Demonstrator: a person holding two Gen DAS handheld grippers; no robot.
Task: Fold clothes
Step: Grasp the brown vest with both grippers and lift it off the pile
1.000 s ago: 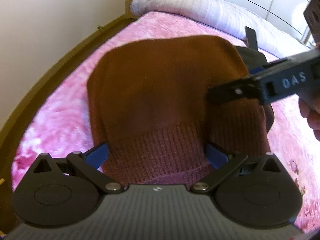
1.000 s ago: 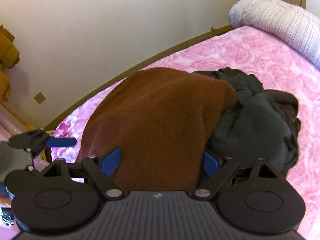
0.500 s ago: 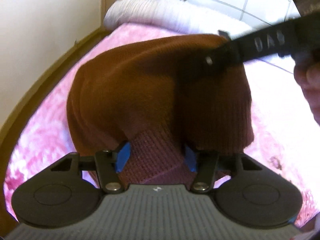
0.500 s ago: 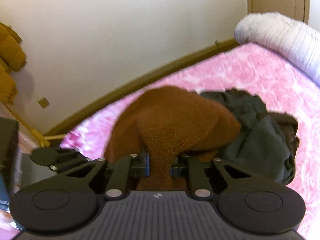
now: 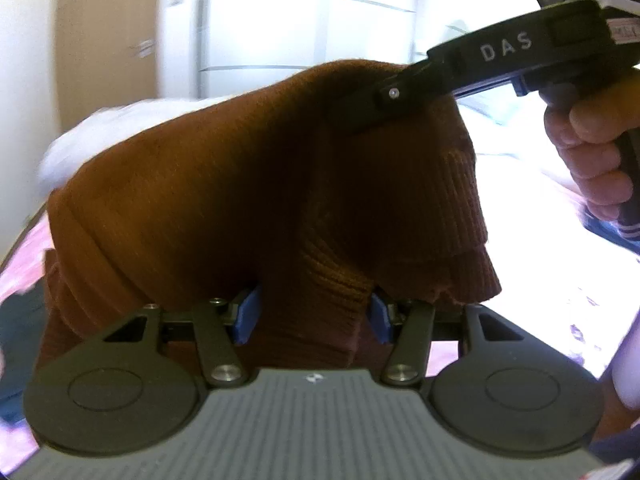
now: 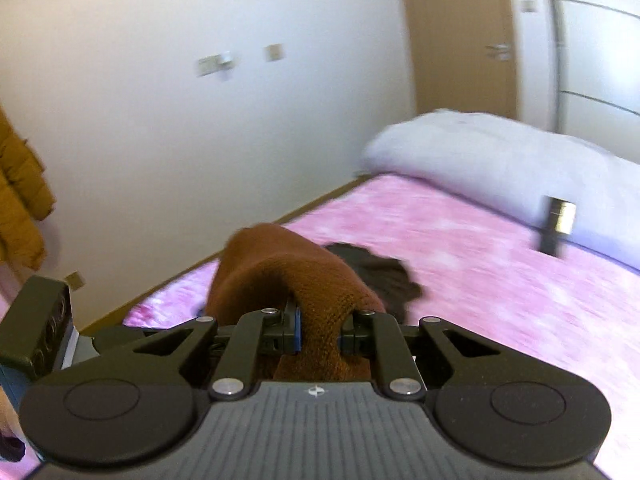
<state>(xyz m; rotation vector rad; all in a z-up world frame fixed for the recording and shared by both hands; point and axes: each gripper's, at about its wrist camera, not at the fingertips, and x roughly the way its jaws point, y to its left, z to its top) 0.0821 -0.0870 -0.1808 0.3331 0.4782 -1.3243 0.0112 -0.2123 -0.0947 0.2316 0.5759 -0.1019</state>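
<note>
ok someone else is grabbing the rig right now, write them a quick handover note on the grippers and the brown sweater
Left gripper: shut on the ribbed hem of the brown sweater.
Right gripper: shut on another bunch of the same sweater, higher up; a hand holds its handle.
Sweater: lifted between both grippers above the pink bedspread, part of it hanging in loose folds.
Dark garment: in a crumpled heap on the bed behind the sweater, untouched.
White pillow: at the far end of the bed.
Done: sweater gripped at two points and raised.
Left: spread it flat on the bed, fold it, then likely the dark garment.
</note>
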